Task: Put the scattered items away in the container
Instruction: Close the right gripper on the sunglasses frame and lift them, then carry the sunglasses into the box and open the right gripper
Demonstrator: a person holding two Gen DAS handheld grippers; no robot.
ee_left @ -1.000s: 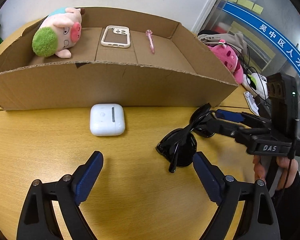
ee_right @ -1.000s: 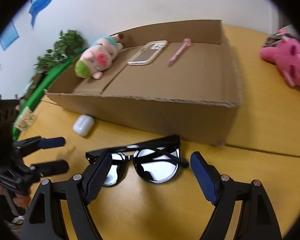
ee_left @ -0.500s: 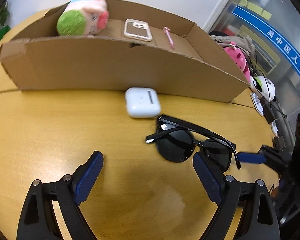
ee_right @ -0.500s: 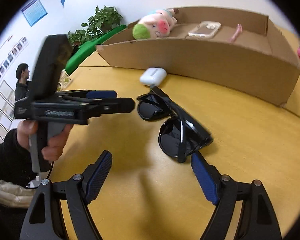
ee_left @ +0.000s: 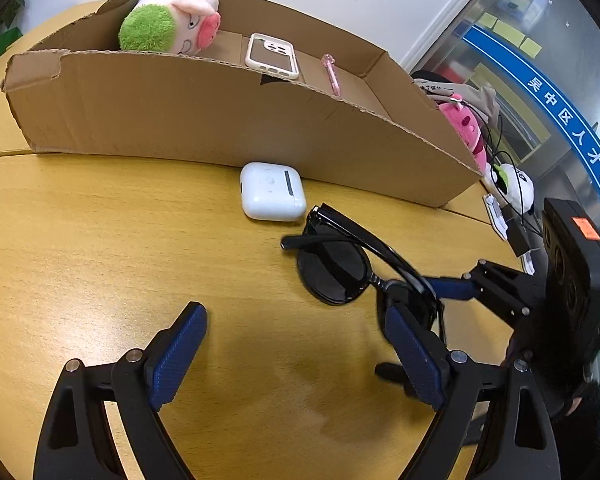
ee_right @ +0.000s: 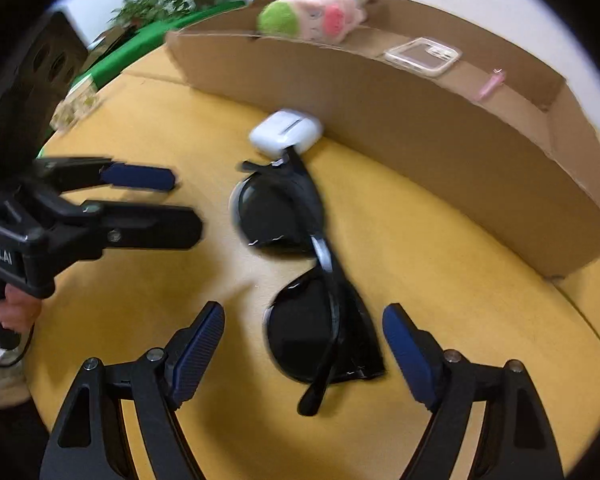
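Hovering over the sunglasses beside the box

From my left wrist camera, my left claw [ee_left: 296, 354] is spread above the bench [ee_left: 100, 260]; the sunglasses [ee_left: 352, 272] lie near the white earbud case [ee_left: 271, 191], in front of the cardboard box [ee_left: 220, 116].

From the right, my right claw [ee_right: 304, 344] gapes wide, straddling a lens without touching

Both the left hand-held gripper [ee_left: 296, 354] and right hand-held gripper [ee_right: 303, 344] angle downward, jaws spread wide, gripping nothing.
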